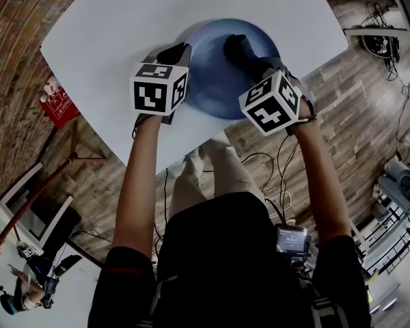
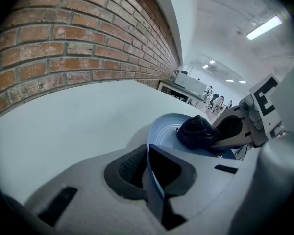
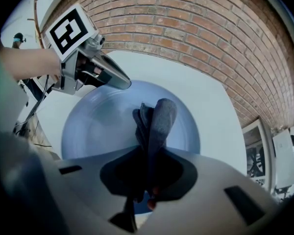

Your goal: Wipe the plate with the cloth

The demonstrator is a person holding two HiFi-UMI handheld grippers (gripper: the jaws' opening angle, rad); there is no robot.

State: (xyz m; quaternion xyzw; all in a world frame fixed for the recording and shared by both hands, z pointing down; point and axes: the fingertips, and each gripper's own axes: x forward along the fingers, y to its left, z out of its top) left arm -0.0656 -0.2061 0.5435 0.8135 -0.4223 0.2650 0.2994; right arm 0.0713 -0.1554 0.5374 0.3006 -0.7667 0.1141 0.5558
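A blue plate (image 1: pixel 215 80) lies on the white table (image 1: pixel 116 33). My left gripper (image 1: pixel 180 53) is shut on the plate's left rim (image 2: pixel 149 148), which runs between its jaws in the left gripper view. My right gripper (image 1: pixel 240 52) is shut on a dark grey cloth (image 1: pixel 234 46). The cloth (image 3: pixel 154 124) sticks out of the jaws and rests on the plate's inner surface (image 3: pixel 98 126). In the left gripper view the cloth (image 2: pixel 198 131) sits bunched on the plate. The left gripper (image 3: pixel 120 82) shows at the plate's far rim in the right gripper view.
The table's near edge (image 1: pixel 191 149) runs just below the plate. A brick wall (image 3: pixel 196 28) stands beyond the table. A red box (image 1: pixel 58 104) sits on the wood floor at left; cables (image 1: pixel 273 176) lie on the floor below the table.
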